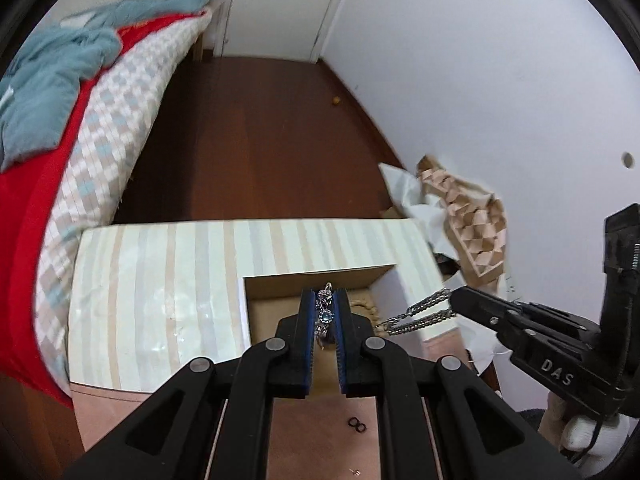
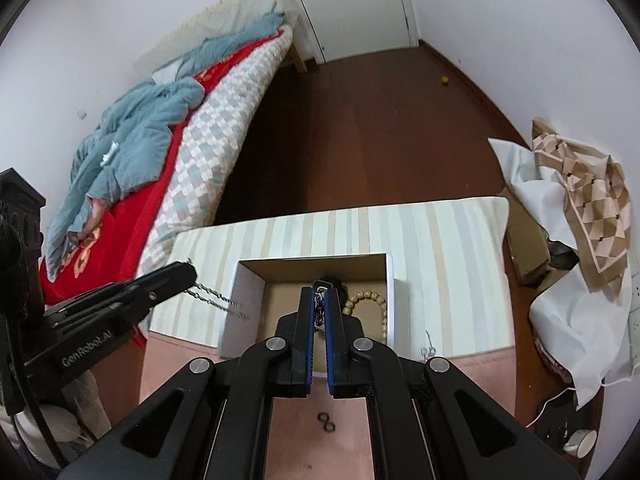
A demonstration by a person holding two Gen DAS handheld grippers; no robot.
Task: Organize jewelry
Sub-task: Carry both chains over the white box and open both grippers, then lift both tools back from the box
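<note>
My left gripper (image 1: 328, 312) is shut on a silver chain with blue stones (image 1: 325, 312), held over the open cardboard box (image 1: 260, 312). My right gripper (image 2: 319, 308) is shut on the other part of a silver chain (image 2: 319, 305), above the same box (image 2: 248, 304). In the left wrist view the right gripper (image 1: 456, 304) trails a doubled chain (image 1: 416, 316) toward the box's right wall. In the right wrist view the left gripper (image 2: 188, 272) trails chain (image 2: 216, 298) to the box's left wall. A wooden bead bracelet (image 2: 370, 304) lies inside the box.
The box sits against a striped white panel (image 1: 160, 288) on a pink tabletop (image 2: 280, 416). Two small black rings (image 2: 327, 421) and a small earring (image 2: 428, 350) lie on the tabletop. A bed (image 1: 80, 160) is at left; white cloth and a patterned wooden piece (image 2: 592, 208) at right.
</note>
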